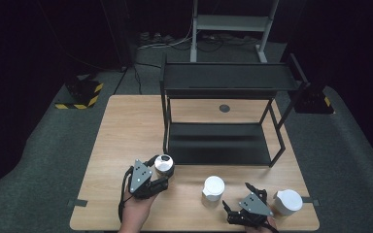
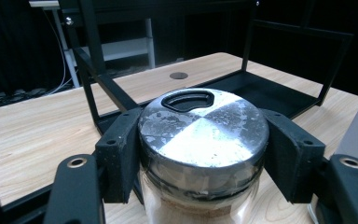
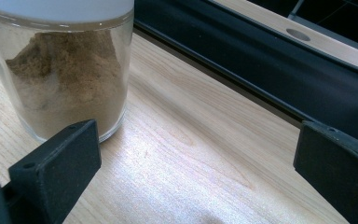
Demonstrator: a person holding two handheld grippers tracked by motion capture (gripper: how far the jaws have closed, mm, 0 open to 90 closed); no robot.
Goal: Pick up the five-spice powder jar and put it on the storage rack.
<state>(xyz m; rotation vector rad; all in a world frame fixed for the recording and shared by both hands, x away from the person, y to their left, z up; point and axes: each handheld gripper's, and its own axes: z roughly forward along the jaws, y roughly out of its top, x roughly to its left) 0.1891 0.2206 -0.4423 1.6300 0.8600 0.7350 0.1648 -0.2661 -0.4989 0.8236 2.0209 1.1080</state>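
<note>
My left gripper (image 1: 159,172) is shut on a glass jar (image 1: 164,163) with a scuffed silver lid, near the front left foot of the black rack. In the left gripper view both black pads press the jar's (image 2: 200,140) sides just under the lid, and brown powder shows in the glass below. My right gripper (image 1: 239,198) stands open low over the table near the front edge, with nothing between its fingers (image 3: 56,161). A white-lidded glass jar (image 3: 65,70) of brown powder stands just beyond its left jaw, apart from it.
A black two-tier rack (image 1: 223,77) stands at the middle back of the wooden table (image 1: 126,126). The white-lidded jar (image 1: 212,188) sits in front of it and another white-lidded jar (image 1: 287,201) stands at the front right. The rack's lower shelf (image 3: 270,70) lies just ahead.
</note>
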